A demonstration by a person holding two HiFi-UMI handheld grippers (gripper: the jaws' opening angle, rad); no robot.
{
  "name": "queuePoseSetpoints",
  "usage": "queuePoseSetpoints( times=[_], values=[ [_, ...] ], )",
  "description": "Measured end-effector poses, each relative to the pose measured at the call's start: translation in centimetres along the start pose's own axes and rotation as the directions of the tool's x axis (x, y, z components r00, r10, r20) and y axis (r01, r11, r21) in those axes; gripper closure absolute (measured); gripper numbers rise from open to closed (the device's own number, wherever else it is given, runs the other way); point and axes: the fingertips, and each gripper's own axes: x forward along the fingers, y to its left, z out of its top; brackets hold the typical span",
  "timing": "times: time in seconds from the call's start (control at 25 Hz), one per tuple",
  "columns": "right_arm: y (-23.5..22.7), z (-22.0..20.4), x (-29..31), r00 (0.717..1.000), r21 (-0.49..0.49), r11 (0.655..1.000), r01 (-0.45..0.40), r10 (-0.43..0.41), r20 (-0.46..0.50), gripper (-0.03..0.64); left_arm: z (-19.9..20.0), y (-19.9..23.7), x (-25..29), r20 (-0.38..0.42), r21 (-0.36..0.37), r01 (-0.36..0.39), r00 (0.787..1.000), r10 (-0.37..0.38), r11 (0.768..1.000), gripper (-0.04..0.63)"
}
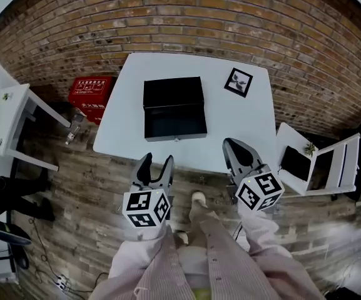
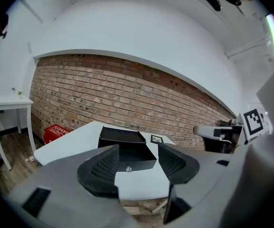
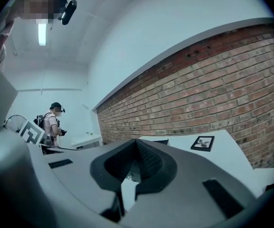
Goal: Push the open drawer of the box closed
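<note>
Nearest us, we hold both tools short of the table edge, touching nothing. Our left gripper (image 1: 157, 162) is released, its jaws spread with only air between them. Our right gripper (image 1: 232, 145) is clenched, jaws together on nothing. Beyond them, the white table (image 1: 243, 120) carries the black box (image 1: 173, 92) near its middle, and its drawer (image 1: 175, 124) stands pulled out towards us, a small knob (image 1: 176, 139) on its front. We judge the task not yet begun: the whole push is left. The drawer's inside is too dark to read, and in the right gripper view the jaws cover most of the box
</note>
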Motion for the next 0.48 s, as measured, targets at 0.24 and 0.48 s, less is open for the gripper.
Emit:
queuePoseSetpoints(
  times=[0.24,0.48],
  values=[
    [-3.0,0.0,3.8,0.999,0.013,0.999,-0.04,0.04,-0.036,0.614,-0.9,0.2,4.1,-0.052,-0.054,-0.03,0.998,0.027,0.998,0.348],
    [-5.3,-0.5,6.4,0.995,0.033,0.996,-0.077,0.079,-0.058,0.614,-3.4,1.3,7.1,-0.135,-0.082,-0.09,0.988,0.079,0.993,0.351]
  ],
)
